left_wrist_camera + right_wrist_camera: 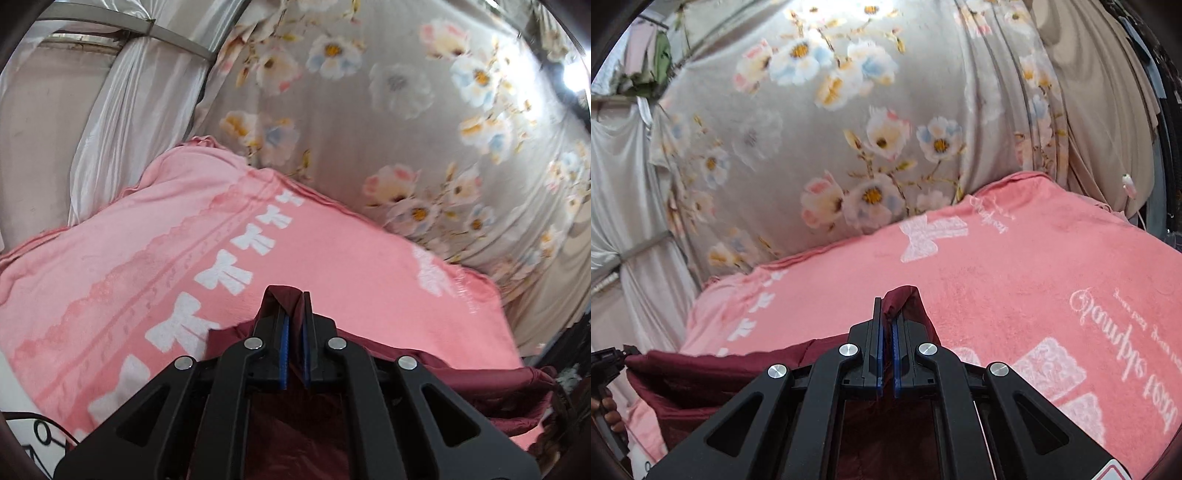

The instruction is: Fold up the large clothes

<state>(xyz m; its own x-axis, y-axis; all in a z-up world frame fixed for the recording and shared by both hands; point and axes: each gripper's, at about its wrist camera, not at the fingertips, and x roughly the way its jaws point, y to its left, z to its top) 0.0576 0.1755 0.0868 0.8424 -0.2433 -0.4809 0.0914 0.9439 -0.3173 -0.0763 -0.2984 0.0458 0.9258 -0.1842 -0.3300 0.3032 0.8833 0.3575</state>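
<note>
maroon garment point(713, 373) stretched sideways between left gripper point(294, 314) and right gripper point(887, 317).

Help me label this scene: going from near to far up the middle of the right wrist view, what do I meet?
Right hand-held gripper shut on the dark maroon fabric garment → pink terry blanket with white bows and script → grey floral-print sheet hanging behind.

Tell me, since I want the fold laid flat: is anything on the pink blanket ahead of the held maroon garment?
Nothing visible. Both the left gripper and right gripper are shut on the maroon garment, and the pink blanket beyond shows only its own bow and lettering print up to the floral sheet.
</note>
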